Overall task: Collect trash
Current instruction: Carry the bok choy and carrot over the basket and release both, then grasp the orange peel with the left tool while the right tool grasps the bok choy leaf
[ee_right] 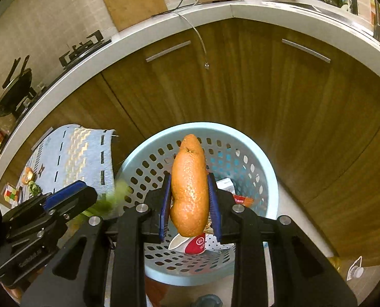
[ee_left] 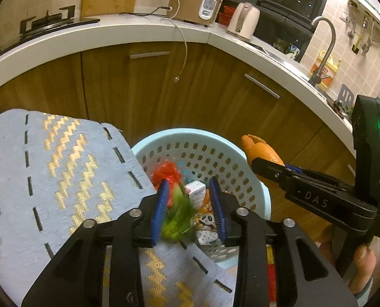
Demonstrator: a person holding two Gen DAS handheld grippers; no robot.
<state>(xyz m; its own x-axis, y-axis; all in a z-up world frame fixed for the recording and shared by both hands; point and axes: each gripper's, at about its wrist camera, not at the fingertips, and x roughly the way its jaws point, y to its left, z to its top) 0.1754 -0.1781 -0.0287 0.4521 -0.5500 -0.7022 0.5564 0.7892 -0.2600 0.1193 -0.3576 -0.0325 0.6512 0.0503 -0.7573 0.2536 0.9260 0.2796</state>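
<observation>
A light blue perforated trash basket [ee_left: 262, 192] [ee_right: 269, 168] stands on the floor by the cabinets and holds wrappers and a small white box [ee_left: 195, 191]. My left gripper [ee_left: 190, 204] is open above the basket's near rim; a blurred green leafy scrap [ee_left: 178, 215] sits loose between its blue pads, not pinched. My right gripper [ee_right: 189, 203] is shut on a piece of orange peel [ee_right: 189, 184] and holds it over the basket. The right gripper also shows in the left wrist view [ee_left: 271, 165], right of the basket.
A blue patterned cloth [ee_left: 62, 168] covers a table left of the basket, with green and orange scraps [ee_right: 30, 179] and a colour cube [ee_right: 11, 194] on it. Wooden cabinets [ee_left: 164, 89] and a white counter with cooker and kettle curve behind. A cable [ee_left: 183, 51] dangles.
</observation>
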